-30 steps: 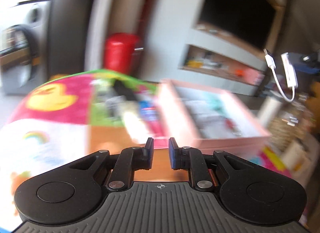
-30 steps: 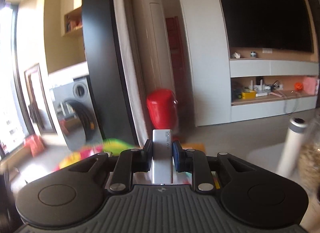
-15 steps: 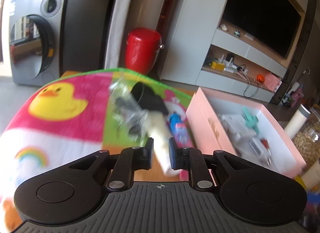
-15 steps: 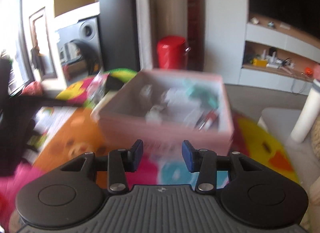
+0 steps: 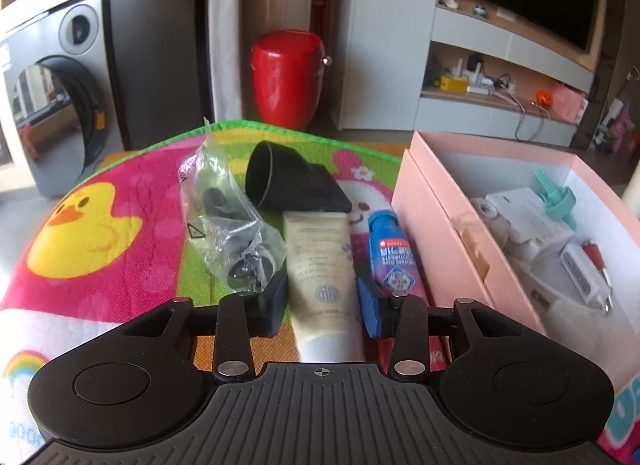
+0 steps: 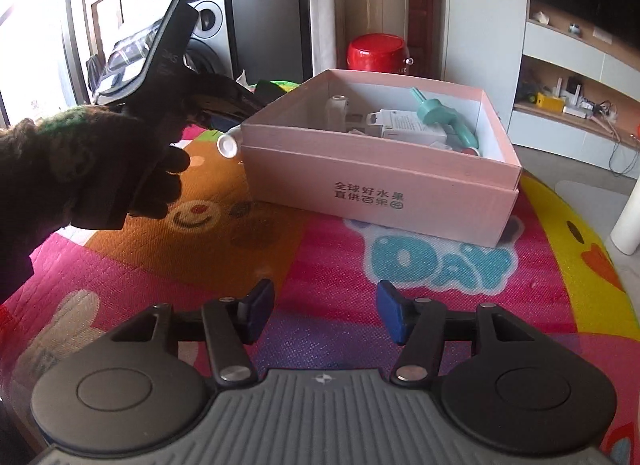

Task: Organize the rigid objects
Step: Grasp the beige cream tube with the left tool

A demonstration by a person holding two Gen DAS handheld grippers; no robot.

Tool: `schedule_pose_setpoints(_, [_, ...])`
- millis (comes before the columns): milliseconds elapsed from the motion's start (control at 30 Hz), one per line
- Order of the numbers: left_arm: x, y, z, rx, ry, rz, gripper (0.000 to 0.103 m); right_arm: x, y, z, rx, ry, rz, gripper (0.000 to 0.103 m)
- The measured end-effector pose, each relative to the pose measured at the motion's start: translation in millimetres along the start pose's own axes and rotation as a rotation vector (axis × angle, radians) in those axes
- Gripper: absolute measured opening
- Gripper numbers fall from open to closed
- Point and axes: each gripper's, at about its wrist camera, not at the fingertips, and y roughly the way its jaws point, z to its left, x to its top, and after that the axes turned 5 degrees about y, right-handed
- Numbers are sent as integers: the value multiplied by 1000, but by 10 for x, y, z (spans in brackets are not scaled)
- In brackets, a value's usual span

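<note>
The left tool (image 5: pixel 322 303) stands part open with its jaws on either side of a cream tube (image 5: pixel 320 261) that lies on the play mat (image 5: pixel 100 265); whether the pads (image 5: pixel 276 299) touch it I cannot tell. Just right of the tube lies a small blue tube (image 5: pixel 390 259), beyond it a black funnel-shaped nozzle (image 5: pixel 288 181), and to its left a clear bag of dark parts (image 5: pixel 224 221). These four look like what is left to sort. The right tool (image 6: pixel 324 315) is wide open and holds nothing, hovering over the mat near the pink box (image 6: pixel 380 181). The box already holds several items, among them a white carton (image 6: pixel 404 125) and a teal plastic piece (image 6: pixel 436 115), so the task seems more than half done
</note>
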Motion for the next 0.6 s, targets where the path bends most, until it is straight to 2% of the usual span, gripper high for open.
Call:
schedule_pose_setpoints(167, [-137, -166, 127, -51, -26, -6, 42, 114, -33, 70, -16, -41, -22, 56])
schedule_pose_setpoints(333, [-434, -496, 314, -113, -31, -21, 42, 459, 8, 215, -16, -75, -51, 56])
schedule_pose_setpoints(433, [-675, -750, 513, -151, -66, -47, 42, 820, 86, 358, -8, -106, -68, 63])
schedule_pose_setpoints(533, [-852, -924, 722, -113, -141, -99, 42, 1317, 292, 532, 23, -108, -56, 73])
schedule_pose_setpoints(600, [-897, -1009, 896, -102, -223, -145, 42, 1668, 560, 656, 57, -89, -5, 77])
